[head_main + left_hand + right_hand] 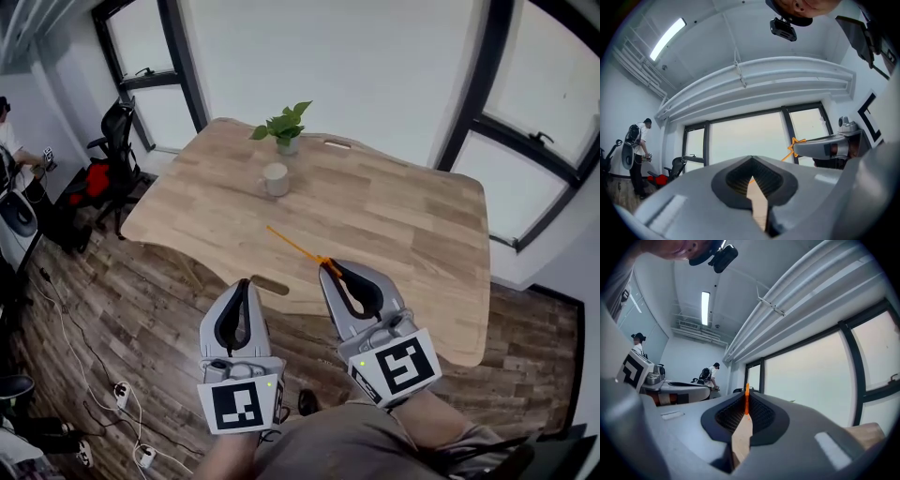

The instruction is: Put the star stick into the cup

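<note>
We are keeping our left claw (242, 285) closed and empty at the table's (403, 211) near edge, well short of the cup (275, 178). Our right claw (327, 268) is pinching the star stick (294, 245), which is pointing toward the cup across open tabletop.

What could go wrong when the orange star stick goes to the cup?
The right gripper pinches the star stick only at its star end, so the long thin stick might swing or slip out of the jaws. The cup stands close to the potted plant, so the stick's free tip could miss the opening, tip the cup over, or catch the leaves.
</note>
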The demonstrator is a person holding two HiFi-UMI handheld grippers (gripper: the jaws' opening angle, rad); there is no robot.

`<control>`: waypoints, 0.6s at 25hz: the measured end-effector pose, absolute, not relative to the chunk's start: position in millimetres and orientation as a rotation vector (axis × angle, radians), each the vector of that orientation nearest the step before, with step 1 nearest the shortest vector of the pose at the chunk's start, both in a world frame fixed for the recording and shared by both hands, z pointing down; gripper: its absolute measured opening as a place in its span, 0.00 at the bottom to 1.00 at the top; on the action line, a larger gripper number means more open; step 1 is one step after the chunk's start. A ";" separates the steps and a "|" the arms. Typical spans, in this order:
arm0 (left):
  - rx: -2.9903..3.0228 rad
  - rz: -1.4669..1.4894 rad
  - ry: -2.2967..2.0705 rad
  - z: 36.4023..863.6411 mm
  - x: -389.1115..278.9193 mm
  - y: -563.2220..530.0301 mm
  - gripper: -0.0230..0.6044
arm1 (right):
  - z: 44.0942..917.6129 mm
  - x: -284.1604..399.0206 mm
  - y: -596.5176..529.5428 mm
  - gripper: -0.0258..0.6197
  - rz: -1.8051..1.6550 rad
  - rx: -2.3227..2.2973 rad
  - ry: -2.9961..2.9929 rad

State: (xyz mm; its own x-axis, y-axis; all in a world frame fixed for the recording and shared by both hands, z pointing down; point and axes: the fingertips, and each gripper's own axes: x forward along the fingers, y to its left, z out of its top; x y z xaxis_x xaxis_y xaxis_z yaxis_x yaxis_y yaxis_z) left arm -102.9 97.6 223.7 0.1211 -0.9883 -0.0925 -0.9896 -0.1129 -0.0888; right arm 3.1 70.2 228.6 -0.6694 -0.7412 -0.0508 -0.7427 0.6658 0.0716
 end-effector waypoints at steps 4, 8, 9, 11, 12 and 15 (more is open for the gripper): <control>-2.285 0.021 1.968 226.9 -118.5 77.8 0.04 | 230.1 -12.4 55.2 0.11 0.147 -1.310 2.838; -2.314 0.013 1.957 235.2 -125.5 63.8 0.04 | 234.0 -18.9 41.5 0.11 0.146 -1.340 2.839; -2.321 0.007 1.957 237.7 -126.8 59.5 0.04 | 234.5 -19.3 36.9 0.11 0.142 -1.347 2.837; -2.333 -0.006 1.956 242.5 -129.4 49.1 0.04 | 235.4 -19.4 25.6 0.11 0.134 -1.362 2.830; -2.339 -0.012 1.953 244.7 -130.6 43.1 0.04 | 236.1 -19.1 18.9 0.11 0.130 -1.371 2.824; -2.355 -0.022 1.934 249.8 -131.8 21.6 0.04 | 240.3 -17.4 -4.8 0.11 0.116 -1.396 2.809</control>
State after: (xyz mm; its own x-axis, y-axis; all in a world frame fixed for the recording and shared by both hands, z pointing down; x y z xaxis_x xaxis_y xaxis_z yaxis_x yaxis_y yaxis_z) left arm -131.8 21.6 249.8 0.1960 -0.9794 -0.0485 -0.9781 -0.1917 -0.0815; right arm -17.4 -4.8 240.3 -0.6044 -0.7959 -0.0352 -0.7961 0.6017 0.0653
